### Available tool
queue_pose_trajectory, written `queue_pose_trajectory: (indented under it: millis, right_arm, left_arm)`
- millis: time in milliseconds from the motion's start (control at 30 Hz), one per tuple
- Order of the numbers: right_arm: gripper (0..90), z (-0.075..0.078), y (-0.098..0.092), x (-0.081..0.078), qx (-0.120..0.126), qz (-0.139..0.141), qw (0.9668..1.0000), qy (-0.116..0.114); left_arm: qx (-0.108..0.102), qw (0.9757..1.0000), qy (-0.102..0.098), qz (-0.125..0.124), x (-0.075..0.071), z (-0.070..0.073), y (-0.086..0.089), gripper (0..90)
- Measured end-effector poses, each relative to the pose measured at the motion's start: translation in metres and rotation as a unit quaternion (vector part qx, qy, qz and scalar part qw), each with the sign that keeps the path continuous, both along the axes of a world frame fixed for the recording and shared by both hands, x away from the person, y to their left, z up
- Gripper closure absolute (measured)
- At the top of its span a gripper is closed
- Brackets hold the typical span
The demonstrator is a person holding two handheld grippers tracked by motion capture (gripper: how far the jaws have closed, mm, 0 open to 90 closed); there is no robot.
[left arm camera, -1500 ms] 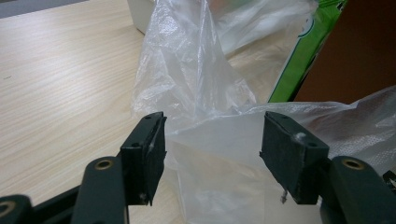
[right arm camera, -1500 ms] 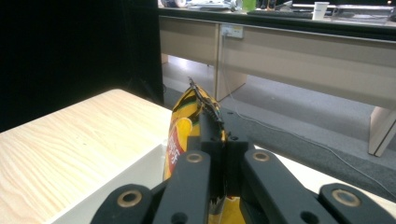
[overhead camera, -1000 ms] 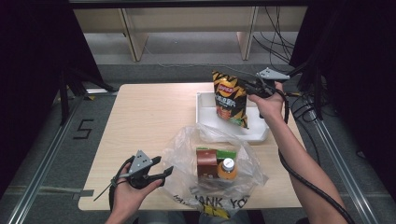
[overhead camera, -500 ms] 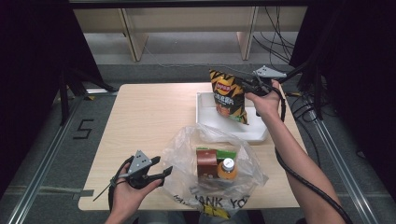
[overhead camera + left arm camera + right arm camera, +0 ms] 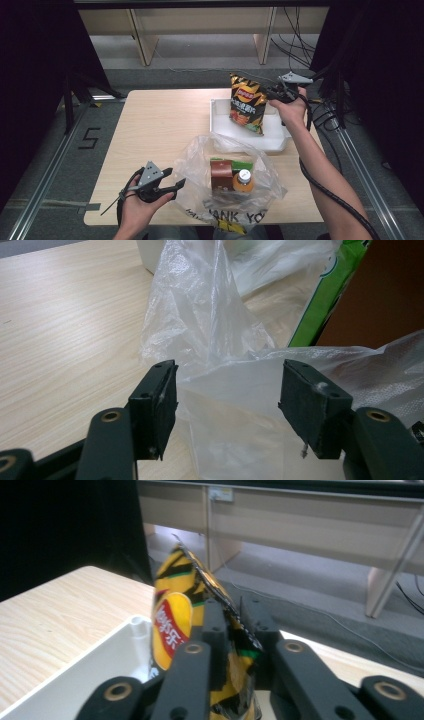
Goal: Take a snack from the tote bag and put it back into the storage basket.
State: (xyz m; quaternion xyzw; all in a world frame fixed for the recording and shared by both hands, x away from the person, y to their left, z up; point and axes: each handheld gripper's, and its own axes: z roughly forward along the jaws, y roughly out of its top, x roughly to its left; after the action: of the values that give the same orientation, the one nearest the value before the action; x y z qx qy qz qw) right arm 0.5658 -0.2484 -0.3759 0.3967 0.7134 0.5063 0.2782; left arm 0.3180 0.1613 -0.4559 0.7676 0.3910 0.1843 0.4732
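Wooden bench: right tool, jaws just easing, pinches the upright chip bag over the white tray; left tool, open, waits beside the plastic bag.

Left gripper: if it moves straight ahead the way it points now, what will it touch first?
Most likely the clear plastic bag: its film already lies between the open left gripper fingers. Depth is unclear.
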Motion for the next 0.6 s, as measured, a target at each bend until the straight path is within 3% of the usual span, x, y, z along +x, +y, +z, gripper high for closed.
queue_pose_trajectory:
  millis: [167,200,267,333,500,600]
  right_arm:
    - [71.1,-0.004,-0.002,0.003,0.01,-0.022,0.9996,0.014]
    - [68.9,-0.003,-0.003,0.003,-0.002,-0.028,0.9994,0.018]
    - [63.3,-0.004,-0.001,0.005,0.01,-0.042,0.9988,0.025]
    - [59.2,-0.004,-0.003,0.004,0.001,-0.043,0.9986,0.032]
    - [46.6,-0.001,0.0,-0.001,0.018,-0.066,0.997,0.036]
    - [43.2,0.002,0.001,-0.008,0.031,-0.071,0.9957,0.051]
  left_arm:
    - [-0.001,1.0,0.001,0.001,0.0,0.0,0.0,39.3]
    - [-0.002,1.0,0.001,0.001,0.0,0.0,0.0,39.3]
    - [-0.001,1.0,0.0,0.0,0.0,0.0,0.0,39.4]
    - [0.0,1.0,0.001,-0.001,0.0,0.0,0.0,39.3]
    - [-0.001,1.0,0.0,-0.004,0.0,0.0,-0.002,39.3]
    - [0.003,1.0,-0.004,-0.004,-0.001,0.001,-0.001,39.3]
